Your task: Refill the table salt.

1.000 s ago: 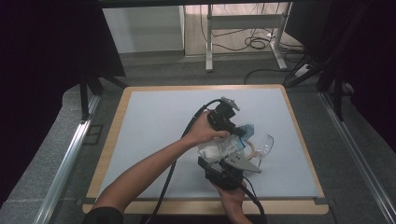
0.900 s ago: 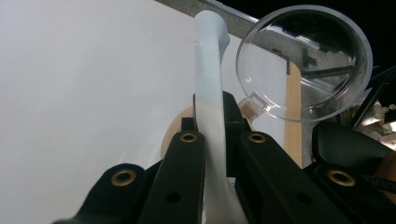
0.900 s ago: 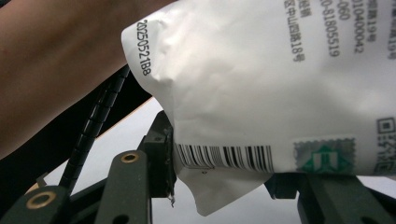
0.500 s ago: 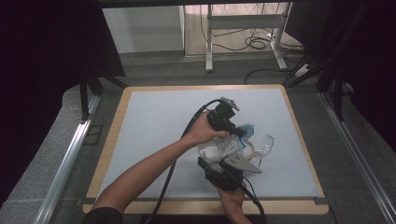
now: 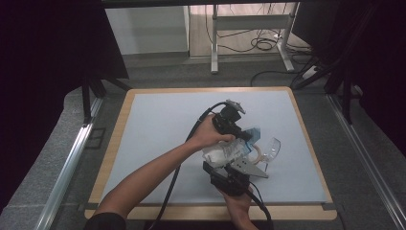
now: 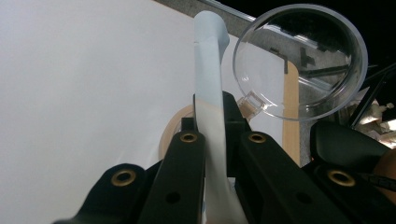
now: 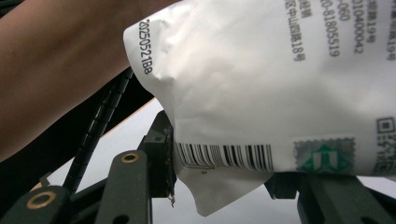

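A white printed pouch (image 5: 224, 151) with a pale blue top edge is held up between both grippers over the mat. My left gripper (image 5: 242, 136) is shut on that pale blue edge (image 6: 208, 84), which stands as a thin strip between its jaws (image 6: 210, 109). At the near end my right gripper (image 5: 223, 166) grips the pouch's lower end (image 7: 261, 93), whose barcode sits between the jaws (image 7: 219, 172). A forearm crosses the left of the right gripper view.
A clear round plastic cup (image 5: 272, 147) (image 6: 301, 60) lies just right of the pouch beside a beige ring (image 5: 257, 154) (image 6: 169, 135). The pale mat (image 5: 158, 124) has a wooden border (image 5: 114, 153). Cables trail back from both grippers.
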{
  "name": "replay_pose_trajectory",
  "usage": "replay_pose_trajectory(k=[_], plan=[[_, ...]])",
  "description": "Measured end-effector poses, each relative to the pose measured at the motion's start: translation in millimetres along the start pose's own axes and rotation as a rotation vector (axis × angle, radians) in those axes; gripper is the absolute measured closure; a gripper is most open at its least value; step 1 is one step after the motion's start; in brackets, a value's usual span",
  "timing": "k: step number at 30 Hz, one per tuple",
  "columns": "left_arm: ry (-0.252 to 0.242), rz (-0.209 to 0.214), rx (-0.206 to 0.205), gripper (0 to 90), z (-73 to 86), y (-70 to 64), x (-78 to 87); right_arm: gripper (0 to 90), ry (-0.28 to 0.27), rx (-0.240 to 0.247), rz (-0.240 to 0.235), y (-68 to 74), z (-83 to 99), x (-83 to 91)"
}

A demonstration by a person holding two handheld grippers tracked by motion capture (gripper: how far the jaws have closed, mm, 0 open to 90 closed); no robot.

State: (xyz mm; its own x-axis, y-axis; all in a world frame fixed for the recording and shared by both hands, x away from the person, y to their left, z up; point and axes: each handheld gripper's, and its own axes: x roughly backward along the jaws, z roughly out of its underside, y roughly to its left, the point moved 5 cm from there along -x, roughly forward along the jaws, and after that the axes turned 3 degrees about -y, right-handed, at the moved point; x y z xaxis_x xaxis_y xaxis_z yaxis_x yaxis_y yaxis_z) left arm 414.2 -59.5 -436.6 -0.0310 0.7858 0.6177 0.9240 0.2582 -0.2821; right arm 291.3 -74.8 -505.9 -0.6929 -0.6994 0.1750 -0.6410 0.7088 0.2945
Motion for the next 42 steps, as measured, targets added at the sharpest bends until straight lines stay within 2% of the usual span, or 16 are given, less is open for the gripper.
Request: replay_pose_trajectory(k=[42], plan=[[0.007,0.006,-0.001,90.0,0.5,-0.7,-0.8,53.5,-0.013,0.000,-0.003,2.4,-3.1,0.7]])
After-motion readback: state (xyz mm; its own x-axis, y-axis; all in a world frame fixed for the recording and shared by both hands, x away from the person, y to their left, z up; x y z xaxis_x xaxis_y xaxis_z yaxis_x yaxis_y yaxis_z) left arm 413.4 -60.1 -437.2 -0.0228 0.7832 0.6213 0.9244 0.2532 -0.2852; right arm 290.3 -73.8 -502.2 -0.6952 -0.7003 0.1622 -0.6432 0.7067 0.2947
